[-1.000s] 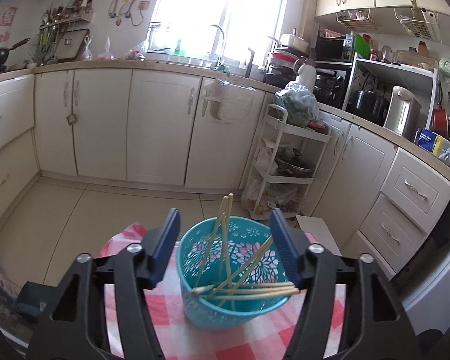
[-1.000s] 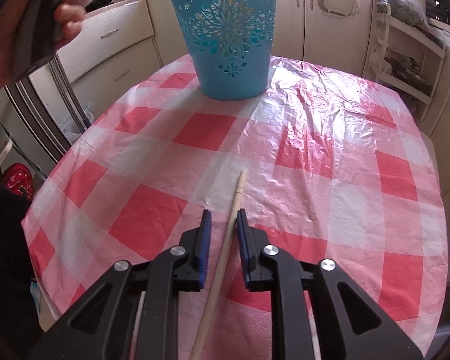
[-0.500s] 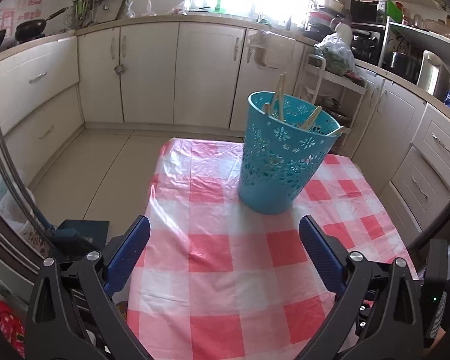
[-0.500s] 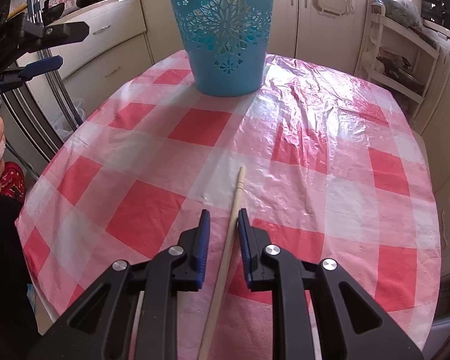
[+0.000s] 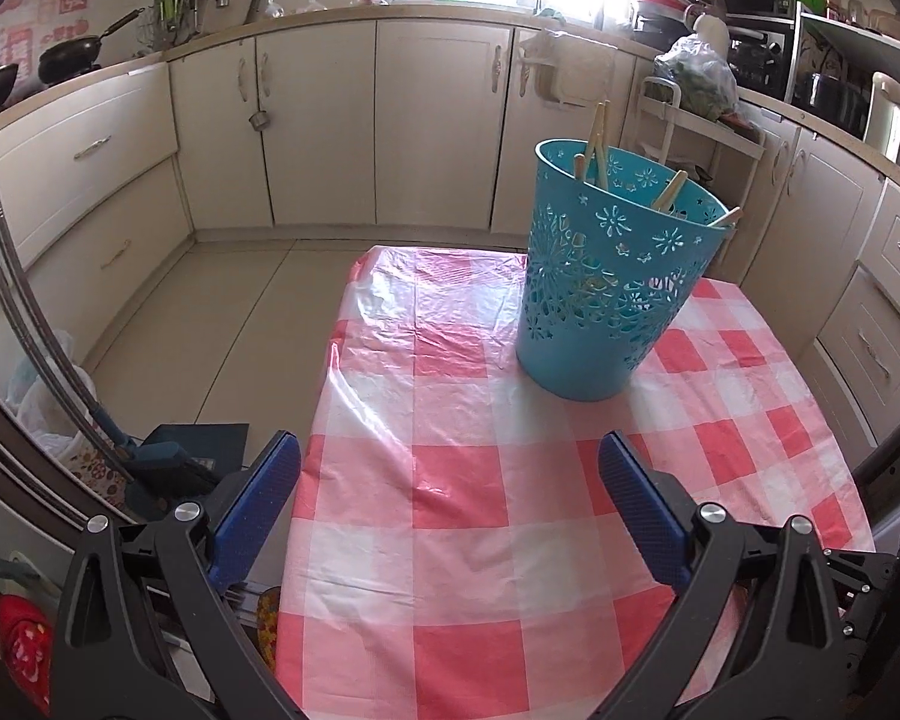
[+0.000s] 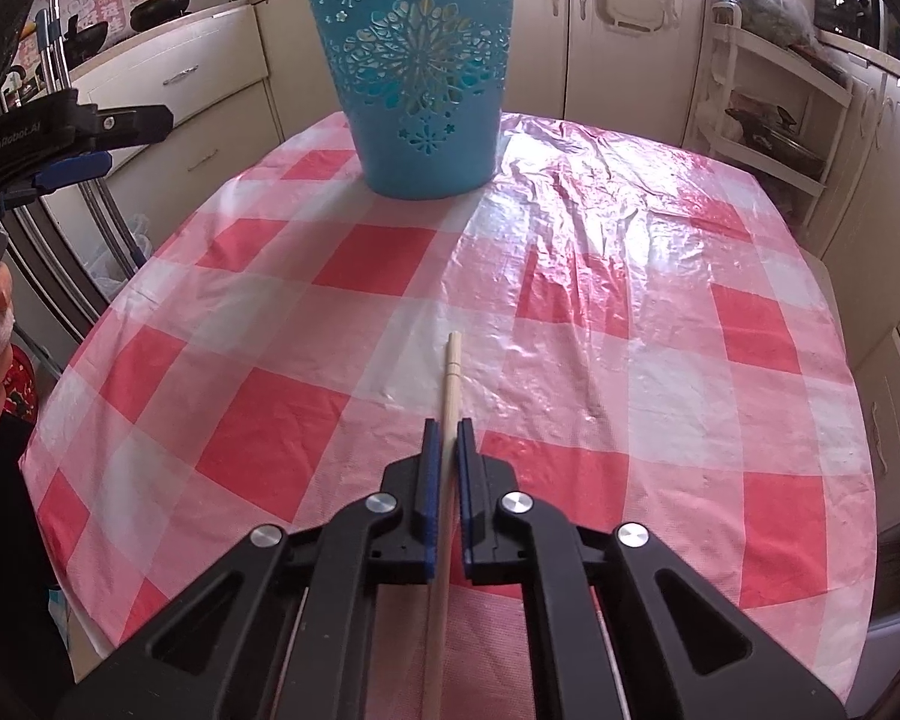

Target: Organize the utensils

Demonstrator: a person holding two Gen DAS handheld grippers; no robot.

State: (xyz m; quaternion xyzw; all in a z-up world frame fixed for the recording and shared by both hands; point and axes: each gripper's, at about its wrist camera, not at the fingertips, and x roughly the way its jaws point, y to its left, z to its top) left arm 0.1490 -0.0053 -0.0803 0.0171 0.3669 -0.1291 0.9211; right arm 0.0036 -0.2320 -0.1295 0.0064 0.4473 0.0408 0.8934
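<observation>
A blue cut-out basket (image 5: 612,288) stands at the far end of the checked tablecloth (image 5: 462,480) and holds several wooden chopsticks (image 5: 594,138). It also shows in the right wrist view (image 6: 417,78). My left gripper (image 5: 450,498) is open and empty, held back over the near left part of the table. It appears at the left edge of the right wrist view (image 6: 72,171). My right gripper (image 6: 449,438) is shut on a wooden chopstick (image 6: 451,372) that points toward the basket.
Cream kitchen cabinets (image 5: 324,120) run along the far wall. A white rack trolley (image 6: 768,114) stands right of the table. A metal chair frame (image 5: 24,312) and bags are at the table's left. The table's edges are close on both sides.
My left gripper has pulled back from over the basket to the table's near left side and stays open. My right gripper has closed its jaws on the chopstick.
</observation>
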